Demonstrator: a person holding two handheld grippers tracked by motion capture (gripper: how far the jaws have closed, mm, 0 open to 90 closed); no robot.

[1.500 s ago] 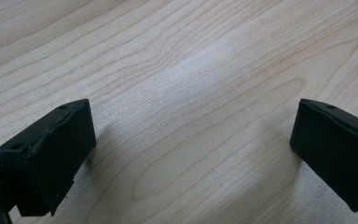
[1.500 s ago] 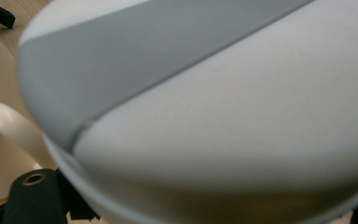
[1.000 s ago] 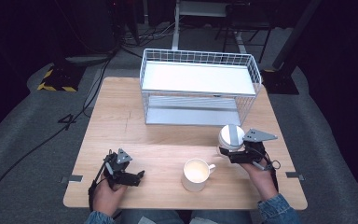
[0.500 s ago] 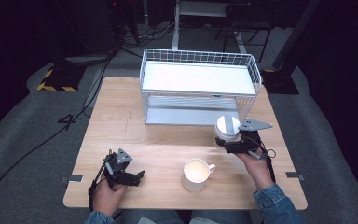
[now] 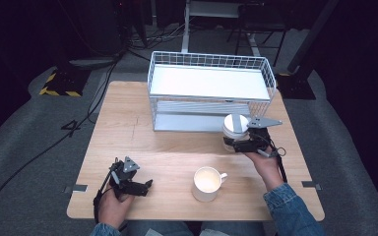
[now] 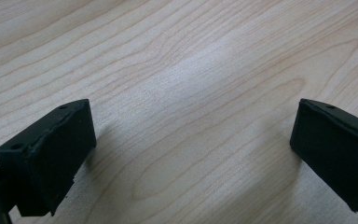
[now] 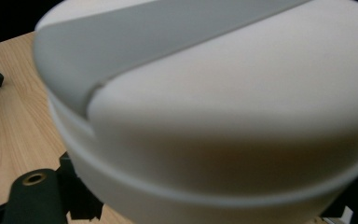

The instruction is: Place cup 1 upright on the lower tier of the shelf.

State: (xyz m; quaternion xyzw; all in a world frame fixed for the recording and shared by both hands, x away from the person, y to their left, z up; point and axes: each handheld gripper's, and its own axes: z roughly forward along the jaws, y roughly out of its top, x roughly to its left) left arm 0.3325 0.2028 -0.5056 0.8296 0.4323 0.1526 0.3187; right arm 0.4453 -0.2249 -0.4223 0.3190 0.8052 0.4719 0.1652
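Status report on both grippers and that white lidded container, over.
Left gripper open, low over the table. Right gripper shut on white lidded container, in front of the wire rack. White mug nearer the person, not in the way.

You work at a light wooden table (image 5: 128, 128) on grey carpet (image 5: 29, 147). Black cables (image 5: 44, 147) cross the carpet at left. A yellow-black striped plate (image 5: 59, 83) lies beyond. The surroundings are dark.

I note a white lidded cup (image 5: 236, 129) with a grey stripe across its lid, at 2 o'clock from the cream mug (image 5: 206, 183). White wire rack (image 5: 210, 91) at 12. Pale wood-grain table (image 5: 128, 132). Black grippers, denim-blue sleeve (image 5: 290, 211).
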